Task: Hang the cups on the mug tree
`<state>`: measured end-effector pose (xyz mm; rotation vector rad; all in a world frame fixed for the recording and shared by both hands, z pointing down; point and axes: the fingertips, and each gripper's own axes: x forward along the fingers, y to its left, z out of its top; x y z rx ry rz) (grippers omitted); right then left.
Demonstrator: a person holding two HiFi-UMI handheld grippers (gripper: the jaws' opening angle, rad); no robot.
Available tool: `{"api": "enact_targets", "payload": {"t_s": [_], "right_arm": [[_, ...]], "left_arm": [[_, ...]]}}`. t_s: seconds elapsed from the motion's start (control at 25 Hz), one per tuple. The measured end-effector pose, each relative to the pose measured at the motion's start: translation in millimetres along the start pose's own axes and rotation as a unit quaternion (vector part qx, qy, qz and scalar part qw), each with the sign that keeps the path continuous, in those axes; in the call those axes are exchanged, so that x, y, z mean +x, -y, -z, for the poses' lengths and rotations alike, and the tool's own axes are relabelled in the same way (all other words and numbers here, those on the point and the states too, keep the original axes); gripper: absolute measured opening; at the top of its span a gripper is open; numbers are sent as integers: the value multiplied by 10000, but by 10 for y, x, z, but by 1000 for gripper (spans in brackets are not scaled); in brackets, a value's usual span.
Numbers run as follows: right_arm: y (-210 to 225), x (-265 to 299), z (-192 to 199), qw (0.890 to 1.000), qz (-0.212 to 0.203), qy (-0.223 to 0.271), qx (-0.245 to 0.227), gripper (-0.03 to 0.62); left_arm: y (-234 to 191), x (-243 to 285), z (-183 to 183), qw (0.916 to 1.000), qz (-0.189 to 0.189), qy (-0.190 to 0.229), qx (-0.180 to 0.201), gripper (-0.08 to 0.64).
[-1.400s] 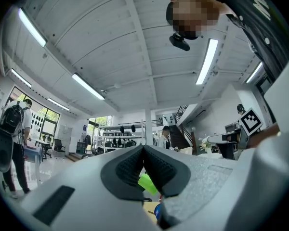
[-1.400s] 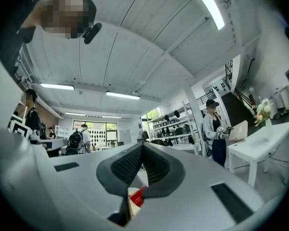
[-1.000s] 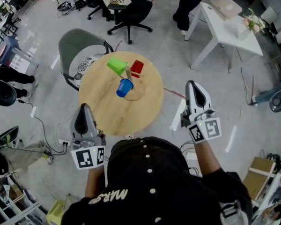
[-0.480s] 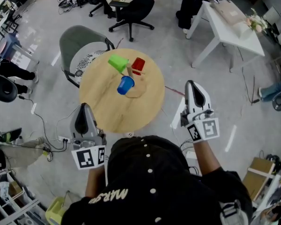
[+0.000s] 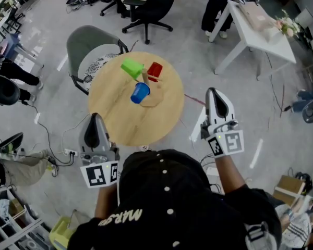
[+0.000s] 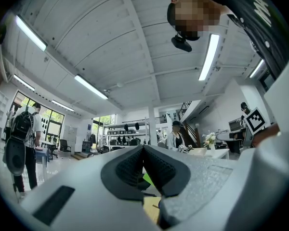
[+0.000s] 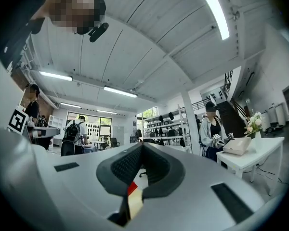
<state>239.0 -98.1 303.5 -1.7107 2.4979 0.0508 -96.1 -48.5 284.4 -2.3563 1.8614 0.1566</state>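
A round wooden table [image 5: 120, 119] carries a wooden mug tree [image 5: 145, 79]. A green cup [image 5: 131, 67], a red cup [image 5: 155, 71] and a blue cup [image 5: 140, 93] cluster tight round its post, off the tabletop. My left gripper [image 5: 95, 116] hovers at the table's near left edge, shut and empty. My right gripper [image 5: 213, 91] is held off the table's right edge, over the floor, also shut and empty. In the left gripper view the pads [image 6: 135, 165] meet, with a sliver of green cup [image 6: 145, 182] below them. In the right gripper view the pads [image 7: 130, 165] meet above a strip of red cup [image 7: 132, 188].
A grey chair [image 5: 91, 51] stands against the table's far left. Further back are a black office chair [image 5: 151, 7] and a white table [image 5: 261, 27]. Cables [image 5: 52, 150] trail on the floor at the left. A cardboard box [image 5: 289, 189] lies at the lower right.
Both grippers keep their places and stay shut. The head view has drifted slightly, so the table sits a little higher in the picture.
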Motion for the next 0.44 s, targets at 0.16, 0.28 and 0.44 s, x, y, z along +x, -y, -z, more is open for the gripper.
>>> {"api": "enact_targets", "payload": {"t_s": [0.16,0.28,0.44], "right_arm": [[-18,17,-9,10000,-6,-8,-6,0],[-23,36,8,10000,-21,-20,-9,0],[-34,67,36,10000,-27,-30,-14,0]], "left_arm": [[-7,1,0,10000,-11,-27,-20,-6],[-15,15,4,10000,-21,-20,-24,-6],[-36,32,19,10000,-14,-9,-15,-6]]}}
